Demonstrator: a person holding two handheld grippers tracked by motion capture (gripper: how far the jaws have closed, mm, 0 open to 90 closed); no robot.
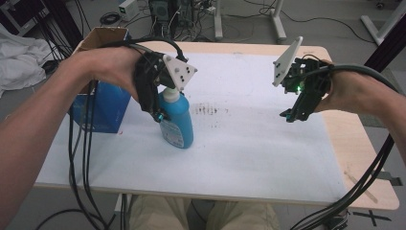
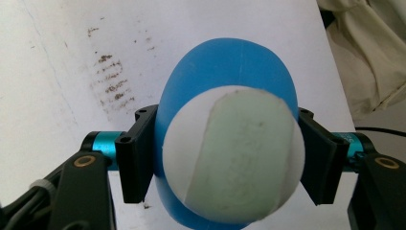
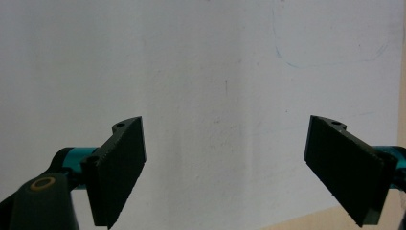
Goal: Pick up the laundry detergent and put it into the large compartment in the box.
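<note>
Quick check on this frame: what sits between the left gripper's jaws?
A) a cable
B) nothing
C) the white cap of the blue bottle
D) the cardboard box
C: in the left gripper view the left gripper has its two black jaws pressed on either side of the white cap of the upright blue bottle.

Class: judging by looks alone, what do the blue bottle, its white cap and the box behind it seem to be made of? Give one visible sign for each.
Blue bottle: probably plastic; smooth, even colour with a soft sheen.
White cap: likely plastic too, matt, with a pale green patch on top that may be tape.
Box: apparently cardboard; brown raw flaps above blue printed sides.
</note>
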